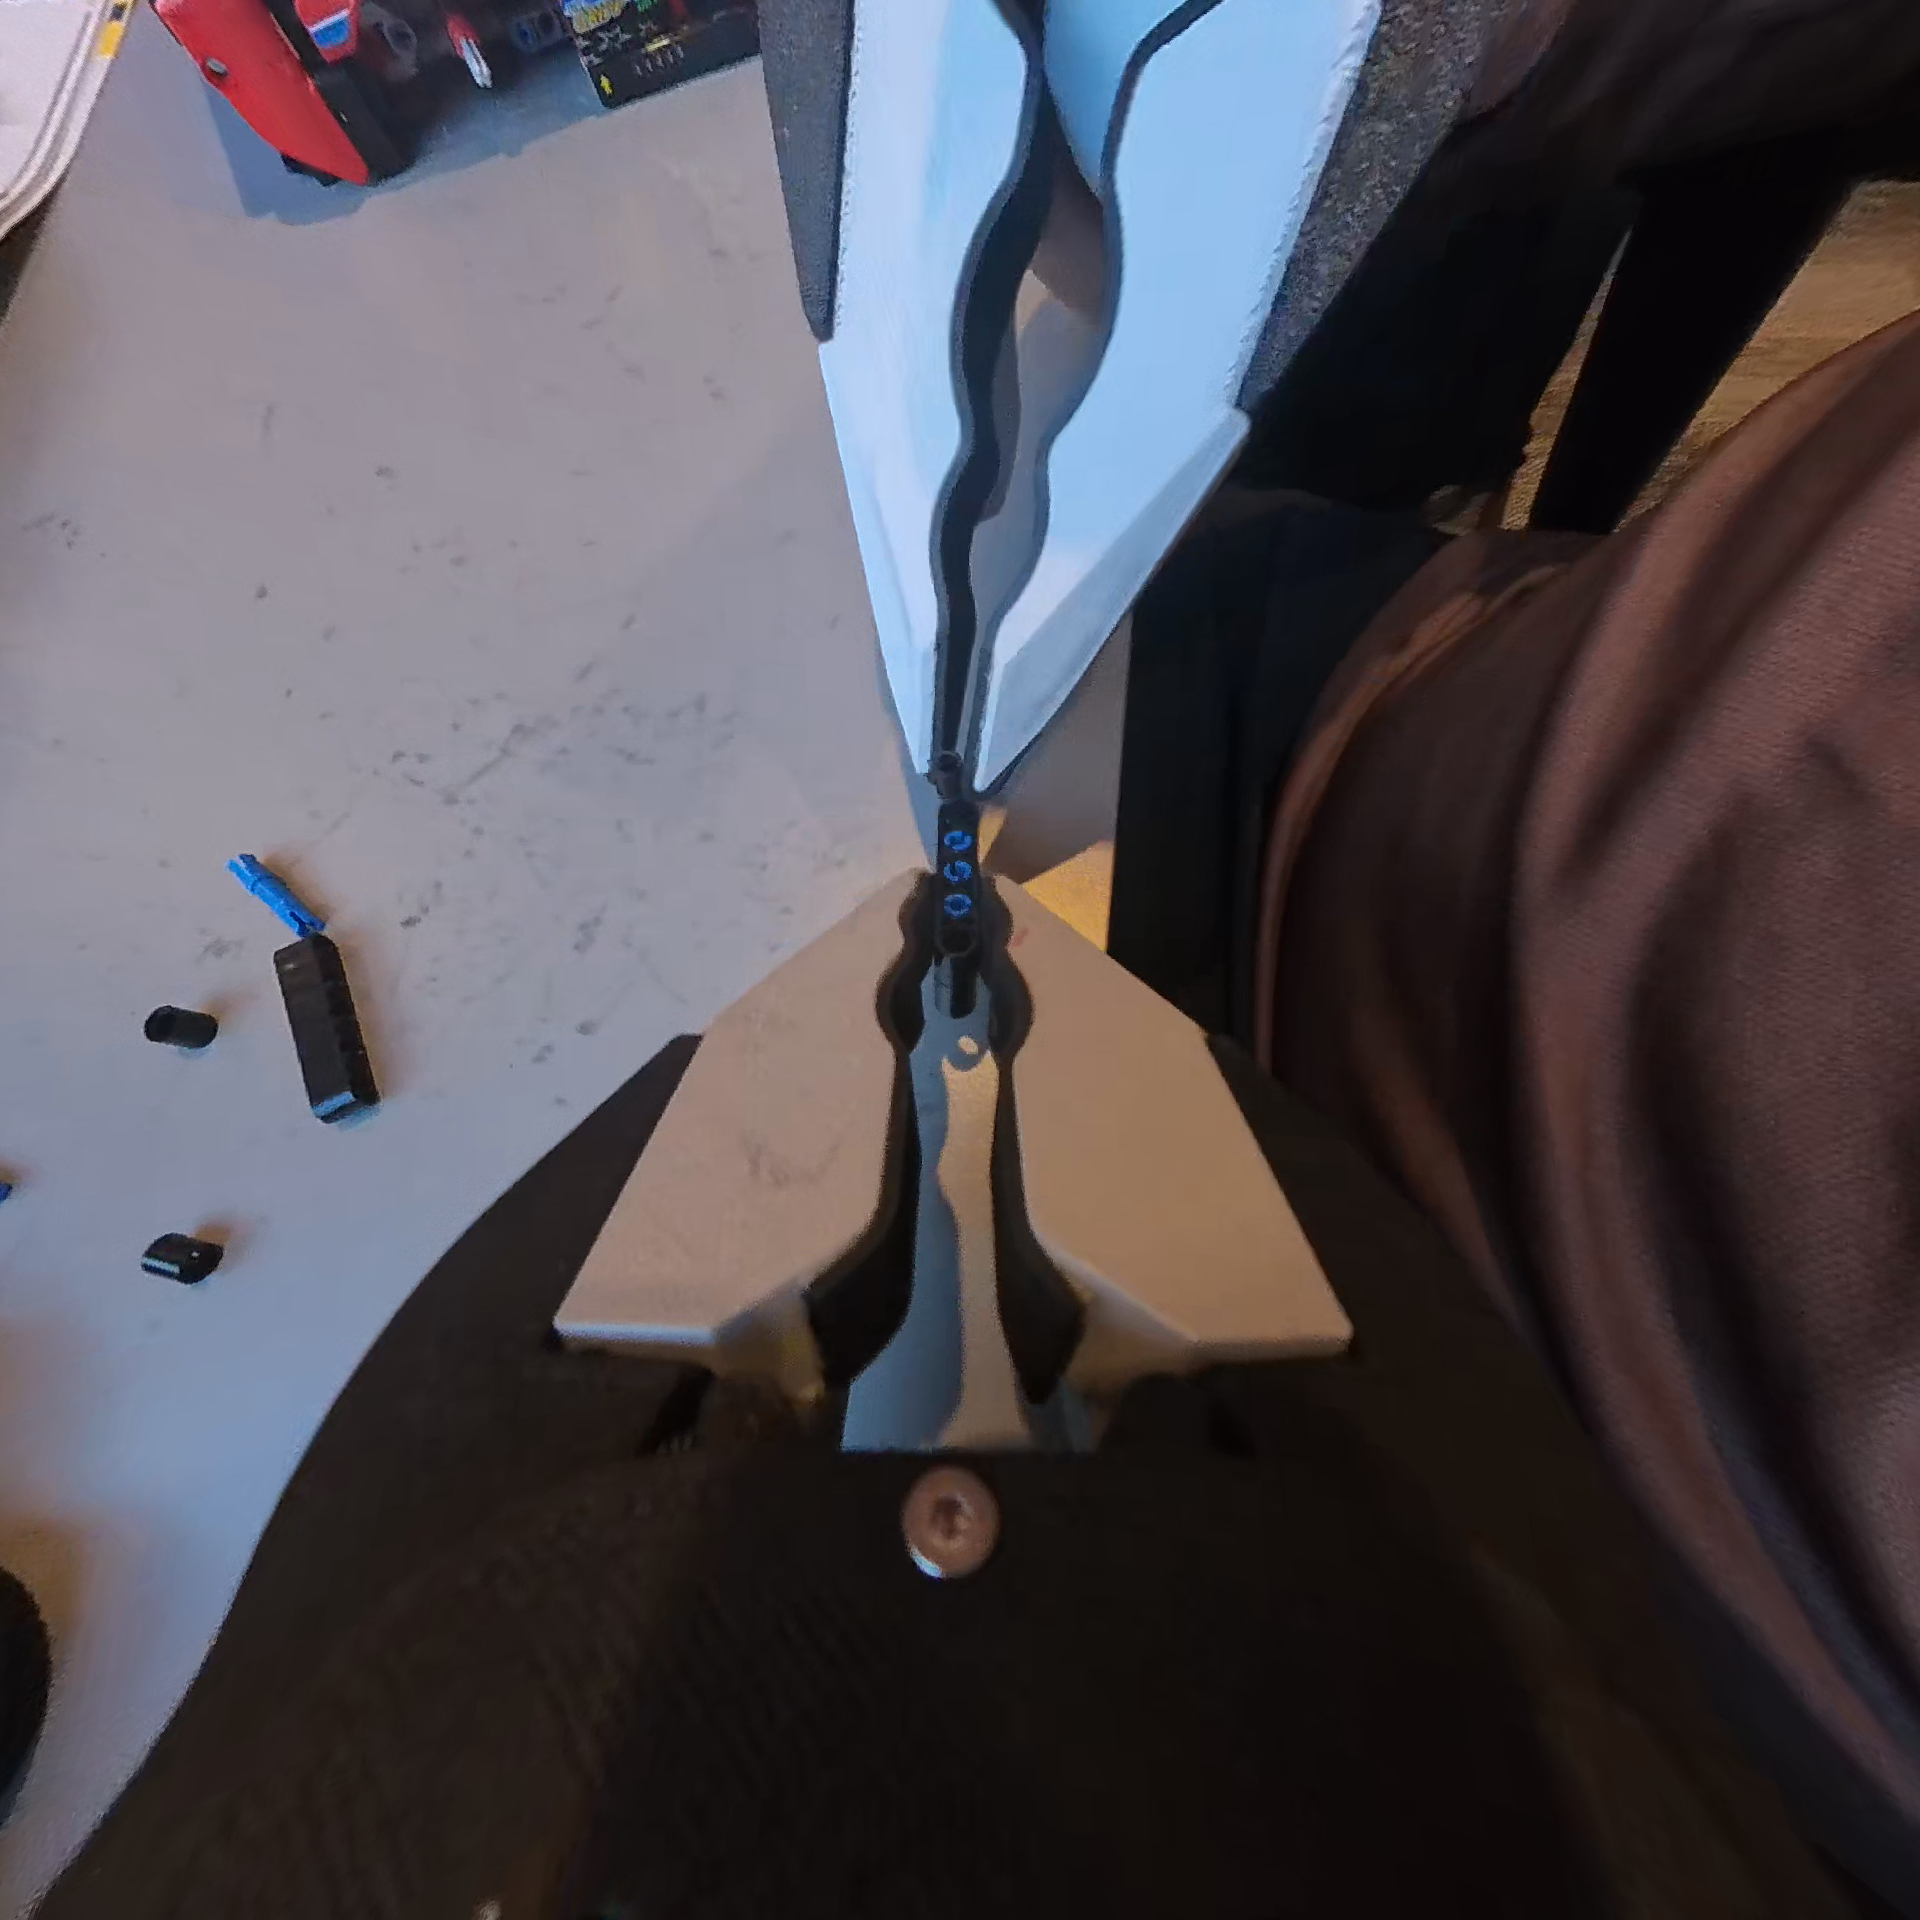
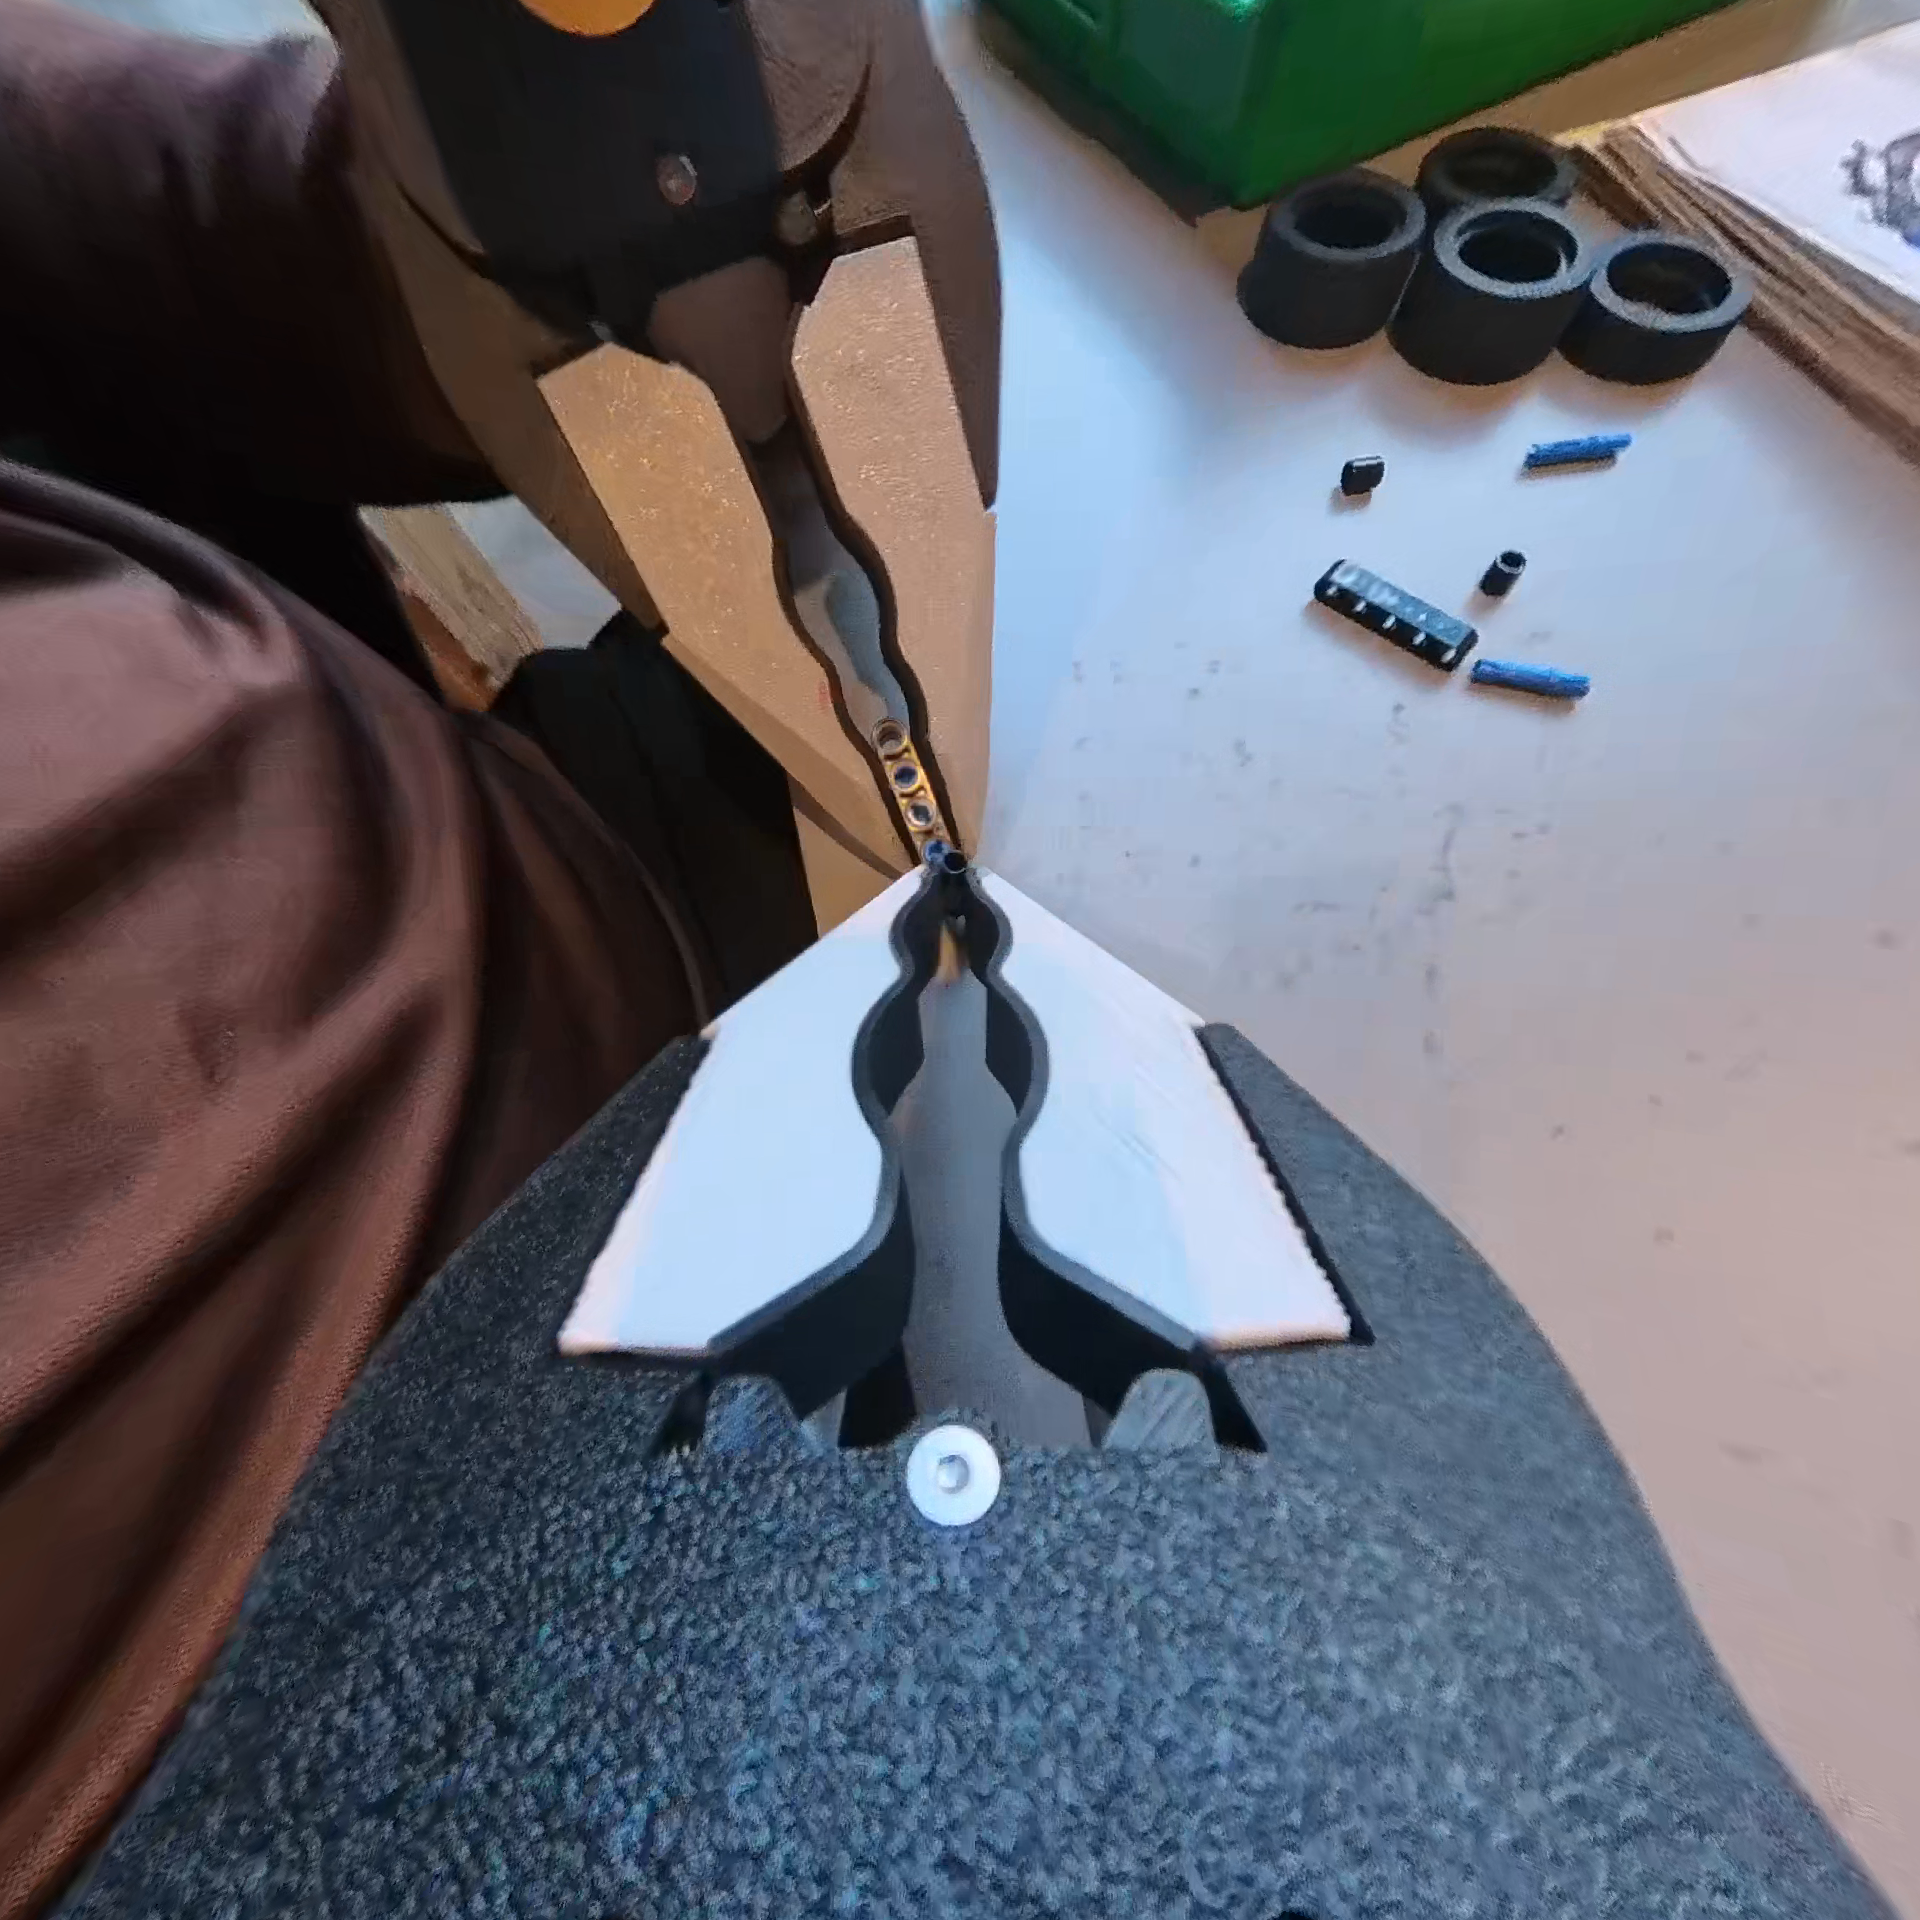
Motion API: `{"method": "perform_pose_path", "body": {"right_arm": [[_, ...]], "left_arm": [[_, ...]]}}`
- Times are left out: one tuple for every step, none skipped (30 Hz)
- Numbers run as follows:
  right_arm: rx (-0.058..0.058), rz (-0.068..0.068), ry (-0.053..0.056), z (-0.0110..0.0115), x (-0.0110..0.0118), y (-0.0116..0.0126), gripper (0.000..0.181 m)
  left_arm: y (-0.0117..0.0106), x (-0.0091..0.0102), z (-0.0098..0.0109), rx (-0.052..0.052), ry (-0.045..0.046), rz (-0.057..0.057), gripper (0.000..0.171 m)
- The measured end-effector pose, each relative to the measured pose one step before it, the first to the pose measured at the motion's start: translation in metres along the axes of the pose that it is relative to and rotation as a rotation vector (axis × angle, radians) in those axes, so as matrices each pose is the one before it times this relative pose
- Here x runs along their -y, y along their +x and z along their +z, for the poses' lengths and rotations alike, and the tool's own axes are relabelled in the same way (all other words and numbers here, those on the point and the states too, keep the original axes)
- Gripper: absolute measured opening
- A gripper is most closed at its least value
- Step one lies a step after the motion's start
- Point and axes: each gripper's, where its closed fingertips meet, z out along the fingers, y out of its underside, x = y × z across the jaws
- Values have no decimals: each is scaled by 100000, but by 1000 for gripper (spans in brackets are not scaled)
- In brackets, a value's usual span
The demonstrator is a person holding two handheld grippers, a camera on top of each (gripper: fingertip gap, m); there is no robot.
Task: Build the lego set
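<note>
In the left wrist view my left gripper is shut on a thin black beam with a row of holes, some showing blue inside. My right gripper comes in from above, tip to tip with it, shut on a small black pin that meets the beam's far end. In the right wrist view my right gripper holds the black pin against the end of the beam, which the left gripper holds from above. Both are held above the table's near edge.
On the grey table lie a blue pin, a black beam and two small black connectors. A red model stands at the back. Several black tyres, a green box and a booklet are also there. A person's brown clothing is close by. Only a small space, under 4 cm, lies between the two pairs of fingers. The red model is about equally far from each gripper, around 30 cm.
</note>
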Motion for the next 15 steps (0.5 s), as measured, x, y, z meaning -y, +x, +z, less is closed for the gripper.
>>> {"method": "perform_pose_path", "body": {"right_arm": [[1054,3321,849,-40,-19,80,4],[525,1995,476,-25,-39,41,4],[-242,451,168,-18,-19,16,4],[-621,-560,20,-2,-6,-8,4],[-574,-798,-146,-20,-23,-21,4],[-300,-522,-268,-44,-42,-20,4],[-23,-194,-294,-54,-67,-12,4],[38,-147,-279,-54,-74,18,3],[-9,-358,-276,-50,-98,15,3],[-104,-674,-570,-65,-128,0,2],[-455,-909,-1358,-28,-248,35,0],[-1522,-1298,-2227,58,-397,133,0],[-1279,-1339,-1161,123,-230,52,0],[-261,-478,864,42,151,-93,0],[539,465,1836,-23,370,-123,0]], "left_arm": [[-17,1,-5,-976,120,-1342,5],[-18,-3,-11,-939,69,-1204,5],[-13,1,5,-545,24,-744,5],[3,-2,-1,-95,-16,-53,5],[8,-2,-2,140,-19,215,5],[8,4,4,103,-7,184,5],[1,-12,1,-42,2,-29,5],[-5,2,2,-150,16,-237,4],[-3,-3,-3,-196,15,-267,5],[-9,0,1,-130,6,-223,5],[-9,2,-12,-2,-4,-171,5],[3,-14,0,-67,-15,-11,5],[12,1,0,46,5,134,4],[15,2,1,-64,11,108,4],[33,6,6,-229,7,84,4]]}}
